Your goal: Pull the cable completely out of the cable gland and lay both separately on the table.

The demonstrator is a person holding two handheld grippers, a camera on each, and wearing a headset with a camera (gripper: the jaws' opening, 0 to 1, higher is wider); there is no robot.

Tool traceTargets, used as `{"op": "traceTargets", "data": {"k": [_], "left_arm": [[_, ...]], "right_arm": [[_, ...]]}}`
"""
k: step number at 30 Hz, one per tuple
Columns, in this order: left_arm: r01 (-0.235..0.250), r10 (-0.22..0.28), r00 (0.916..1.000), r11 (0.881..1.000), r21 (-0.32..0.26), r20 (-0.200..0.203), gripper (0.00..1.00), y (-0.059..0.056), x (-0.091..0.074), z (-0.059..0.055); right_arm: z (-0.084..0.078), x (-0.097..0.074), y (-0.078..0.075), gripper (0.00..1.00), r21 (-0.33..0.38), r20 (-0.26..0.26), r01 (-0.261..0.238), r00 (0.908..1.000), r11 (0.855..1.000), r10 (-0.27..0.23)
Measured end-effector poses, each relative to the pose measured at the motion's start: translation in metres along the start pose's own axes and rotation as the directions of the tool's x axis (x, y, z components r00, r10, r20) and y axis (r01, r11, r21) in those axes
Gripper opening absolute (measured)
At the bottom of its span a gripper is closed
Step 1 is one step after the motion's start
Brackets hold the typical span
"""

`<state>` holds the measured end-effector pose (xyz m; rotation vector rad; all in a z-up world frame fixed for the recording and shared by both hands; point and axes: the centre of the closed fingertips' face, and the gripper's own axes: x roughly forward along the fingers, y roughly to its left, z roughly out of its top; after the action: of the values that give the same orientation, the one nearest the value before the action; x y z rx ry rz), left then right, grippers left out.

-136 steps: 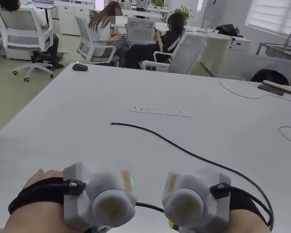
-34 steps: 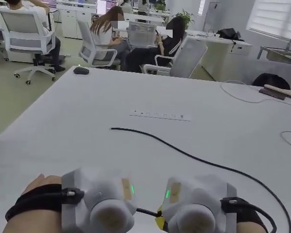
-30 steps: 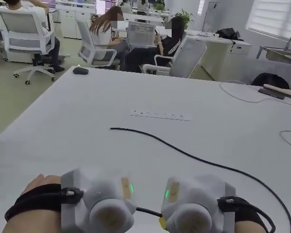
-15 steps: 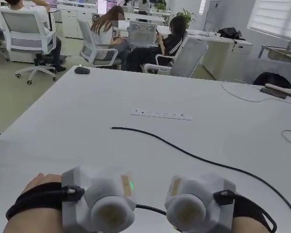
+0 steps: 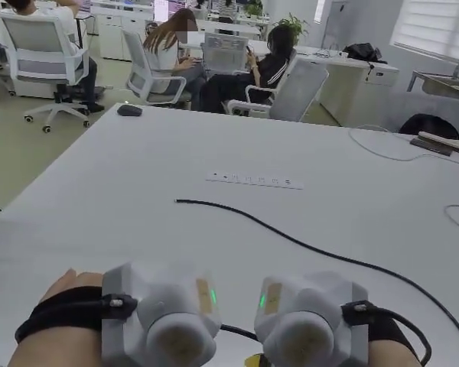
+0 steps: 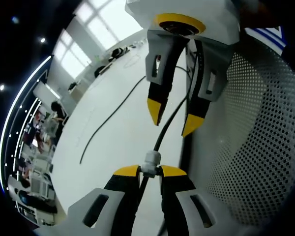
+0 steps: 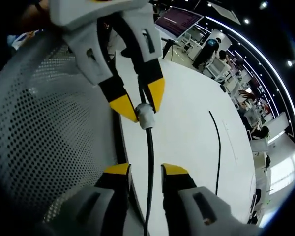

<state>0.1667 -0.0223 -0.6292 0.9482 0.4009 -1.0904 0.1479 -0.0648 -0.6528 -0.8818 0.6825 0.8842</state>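
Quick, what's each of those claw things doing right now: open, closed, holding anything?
Left gripper: closed on the white cable gland.
Right gripper: open, with the black cable running between its jaws, not clamped.

Wide white desk (image 5: 138, 176), seen from the near edge.
Lying on it: black cable (image 5: 291, 238) curving from mid-desk toward the right, flat white power strip (image 5: 254, 180) just beyond, dark mouse (image 5: 128, 111) at the far corner, white cable (image 5: 382, 149) looping far right.

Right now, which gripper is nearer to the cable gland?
Left. The left gripper has the cable gland pinched between its jaw tips. The right gripper sits farther down the cable, jaws straddling it with gaps either side, clear of the gland.
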Motion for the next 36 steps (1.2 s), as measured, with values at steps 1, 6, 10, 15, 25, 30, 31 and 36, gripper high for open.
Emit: {"op": "traceTargets", "data": {"k": [1, 6, 10, 15, 25, 30, 31, 36], "left_arm": [[-0.002, 0.002, 1.0, 1.0, 0.001, 0.006, 0.17, 0.001, 0.0, 0.001], [0.016, -0.017, 0.9996, 0.999, 0.034, 0.02, 0.17, -0.006, 0.0, 0.005], [0.019, -0.02, 0.9992, 0.999, 0.027, 0.033, 0.17, -0.005, 0.0, 0.007], [0.013, -0.013, 0.9998, 1.0, 0.013, 0.014, 0.17, -0.003, 0.0, 0.002], [-0.006, 0.006, 0.9999, 1.0, -0.019, -0.011, 0.17, 0.002, 0.001, -0.005], [-0.024, 0.023, 0.9996, 0.999, -0.037, -0.016, 0.17, 0.006, -0.001, -0.007], [-0.025, 0.024, 0.9996, 0.999, -0.039, -0.017, 0.17, 0.006, -0.001, -0.007], [-0.025, 0.024, 0.9996, 0.999, -0.042, -0.011, 0.17, 0.006, -0.002, -0.007]], "right_arm": [[0.0, 0.0, 0.0, 0.19, 0.0, 0.0, -0.003, 1.0, 1.0, 0.003], [-0.002, 0.0, 0.002, 0.03, -0.012, -0.007, -0.007, 1.0, 1.0, 0.007], [-0.003, 0.0, 0.0, 0.03, 0.009, -0.007, 0.001, 1.0, 1.0, 0.0], [-0.01, 0.001, -0.003, 0.03, 0.016, -0.038, 0.022, 0.9991, 1.0, -0.021], [-0.031, 0.002, -0.006, 0.03, 0.056, -0.141, 0.037, 0.9896, 0.998, -0.028], [-0.042, 0.001, -0.009, 0.03, 0.092, -0.189, 0.053, 0.9813, 0.994, -0.035], [-0.042, 0.001, -0.008, 0.03, 0.093, -0.191, 0.053, 0.981, 0.994, -0.035], [-0.041, 0.001, -0.007, 0.04, 0.072, -0.199, 0.05, 0.9794, 0.996, -0.035]]}}
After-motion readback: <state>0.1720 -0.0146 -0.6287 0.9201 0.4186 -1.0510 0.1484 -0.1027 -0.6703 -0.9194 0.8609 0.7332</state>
